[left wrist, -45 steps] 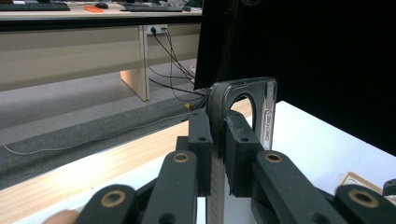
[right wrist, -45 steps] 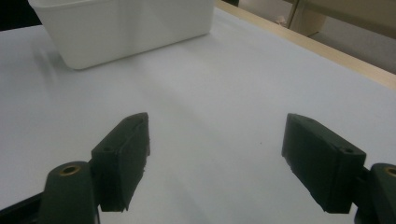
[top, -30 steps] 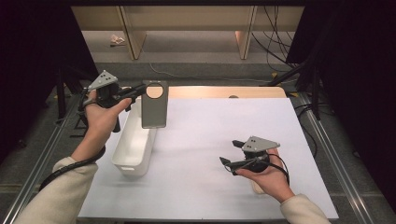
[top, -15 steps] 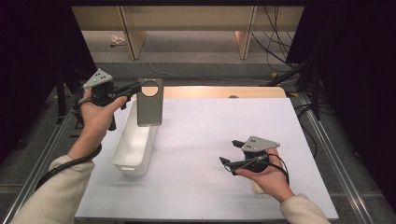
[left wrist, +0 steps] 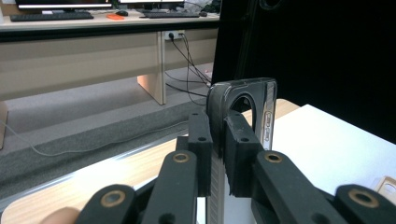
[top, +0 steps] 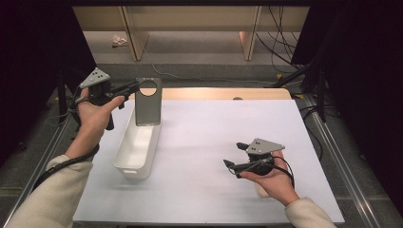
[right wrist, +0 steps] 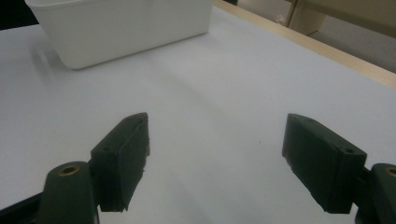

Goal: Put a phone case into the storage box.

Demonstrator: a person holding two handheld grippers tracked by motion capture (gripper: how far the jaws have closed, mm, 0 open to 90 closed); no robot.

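Observation:
A flat grey phone case (top: 148, 108) with a round hole near its top hangs upright over the far end of a long white bin (top: 124, 167). My left gripper (top: 133, 88) is shut on the case's top left edge. In the left gripper view the jaws of that gripper (left wrist: 218, 145) pinch the edge of the case (left wrist: 264, 112). My right gripper (top: 233, 154) lies low over the white table top at the right and is open, with nothing between its jaws. The right gripper view looks past the spread jaws of the right gripper (right wrist: 217, 156) toward the bin (right wrist: 121, 28).
The white table top (top: 204, 133) has a wooden strip (top: 223, 93) along its far edge. Metal rails run down both sides. Beyond the table are shelf legs and cables (top: 278, 42) on the floor. A small tan piece (top: 261, 191) lies under the right hand.
The left hand has shifted a little to the left with the case still in its gripper. The right hand and its gripper have stayed put.

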